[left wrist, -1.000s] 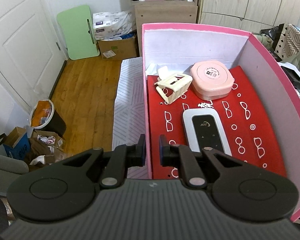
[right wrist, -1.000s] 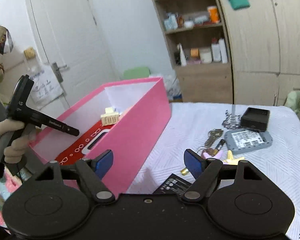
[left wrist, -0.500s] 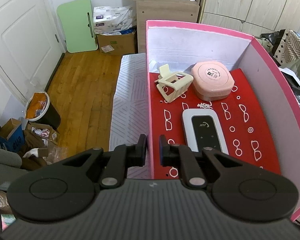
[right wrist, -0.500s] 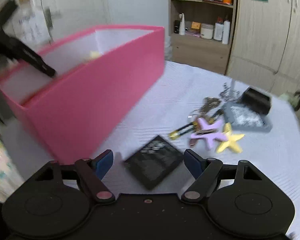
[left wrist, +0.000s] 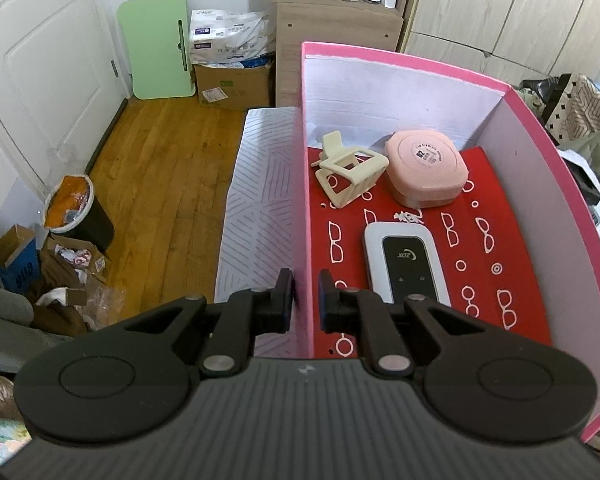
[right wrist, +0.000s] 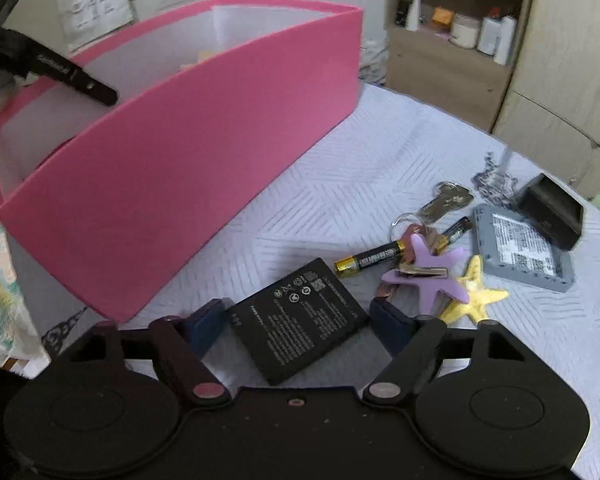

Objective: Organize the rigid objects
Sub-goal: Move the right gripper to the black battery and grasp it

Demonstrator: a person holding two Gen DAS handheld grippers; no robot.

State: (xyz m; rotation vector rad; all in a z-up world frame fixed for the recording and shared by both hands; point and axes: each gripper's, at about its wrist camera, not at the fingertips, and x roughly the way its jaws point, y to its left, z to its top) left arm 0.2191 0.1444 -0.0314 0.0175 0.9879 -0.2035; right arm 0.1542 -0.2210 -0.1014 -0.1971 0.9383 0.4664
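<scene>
Left gripper: fingers pinching the near part of the pink box's left wall, one inside, one outside. Good anchor, so hold it there so the box doesn't slide.

Right gripper: fingers spread wide, low over the bench, straddling the flat black battery pack. Pack lies flat just right of the box's near corner, rotated diagonal to the fingers.

Likely next step: pick the pack, drop it in the box. To do it well:
- Roll the wrist so the fingers line up with two parallel edges, not the corners.
- It's thin, so get the tips right down to the cloth before closing.
- Watch the purple starfish clip and AA battery just beyond to the right; don't snag them.

Already in the box: white router, pink case, cream clip. Free floor is on the near right.
</scene>
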